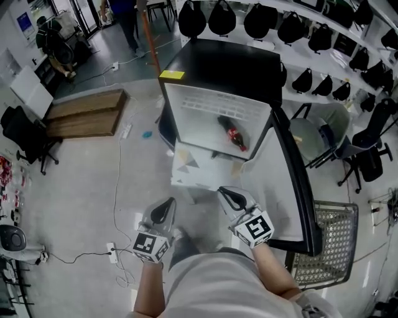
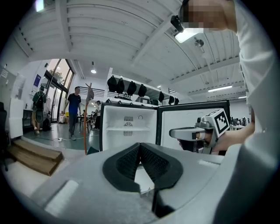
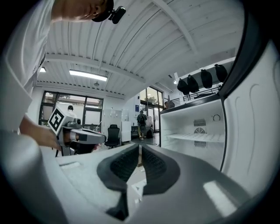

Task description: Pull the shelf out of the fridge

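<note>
A small black fridge [image 1: 217, 62] stands with its door [image 1: 292, 180] swung open to the right. A white shelf [image 2: 127, 128] spans its white interior, also seen as the shelf [image 3: 197, 137] in the right gripper view. A cola bottle [image 1: 233, 133] lies inside. A flat white panel [image 1: 199, 168] with grey triangles lies on the floor before the fridge. My left gripper [image 1: 166, 208] and right gripper [image 1: 229, 195] hover short of that panel, side by side and apart from the fridge. The left gripper [image 2: 140, 145] is shut with nothing in it, and so is the right gripper [image 3: 140, 146].
A mesh basket [image 1: 336, 242] stands behind the open door at the right. Wooden boards [image 1: 84, 112] lie at the left, a power strip with cable [image 1: 112, 251] on the floor near my left side. Black bags [image 1: 261, 18] hang on a rack behind the fridge. People stand far off.
</note>
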Available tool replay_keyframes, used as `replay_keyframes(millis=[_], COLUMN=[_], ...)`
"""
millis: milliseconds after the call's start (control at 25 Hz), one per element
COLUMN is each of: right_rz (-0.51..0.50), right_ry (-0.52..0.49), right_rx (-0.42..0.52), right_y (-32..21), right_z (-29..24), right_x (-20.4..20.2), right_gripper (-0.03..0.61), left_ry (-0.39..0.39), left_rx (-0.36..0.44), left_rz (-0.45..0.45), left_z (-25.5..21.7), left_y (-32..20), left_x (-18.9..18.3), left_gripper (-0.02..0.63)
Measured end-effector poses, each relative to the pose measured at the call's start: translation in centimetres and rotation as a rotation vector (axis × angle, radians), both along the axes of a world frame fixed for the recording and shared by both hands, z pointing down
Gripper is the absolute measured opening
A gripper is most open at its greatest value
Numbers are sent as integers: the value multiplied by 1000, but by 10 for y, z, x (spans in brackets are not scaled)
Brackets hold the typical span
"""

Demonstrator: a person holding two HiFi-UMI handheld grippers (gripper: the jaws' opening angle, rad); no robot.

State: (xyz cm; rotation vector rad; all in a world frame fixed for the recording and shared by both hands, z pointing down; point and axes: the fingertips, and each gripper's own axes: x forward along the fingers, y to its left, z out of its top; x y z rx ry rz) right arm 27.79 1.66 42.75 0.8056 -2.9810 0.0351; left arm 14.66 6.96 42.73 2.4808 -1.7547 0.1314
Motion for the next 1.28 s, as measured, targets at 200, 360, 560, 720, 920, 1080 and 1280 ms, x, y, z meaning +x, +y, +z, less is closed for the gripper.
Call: replay_keyframes(millis=[200,360,560,720,920,1080,1280], right_rz=[13,39,78,112,168,236,337], right_ry=[15,38,72,87,112,133,176], right_rx=[-6,-3,-14,-31,-45,-44,-31], right_y=[-27,-53,-91,-116,-142,-164,-185], right_z=[5,5,8,9,16,20,24], right_x=[-14,-35,-66,-94,-124,-141,-153], right_gripper=[21,21,21,21,21,21,21], left_ry=[51,79,110,119,111,92,91], left_rx=[11,8,11,5,-11,-32,-53], left_rz=[-2,20,52,98,153,218,296], left_z=[1,2,3,4,12,21,28], left_y=[-29,-61,-104,-135,-167,-188,-209], left_x=[-21,-48,-85,-113,-142,-159,-178], left_gripper=[9,9,9,9,9,9,9])
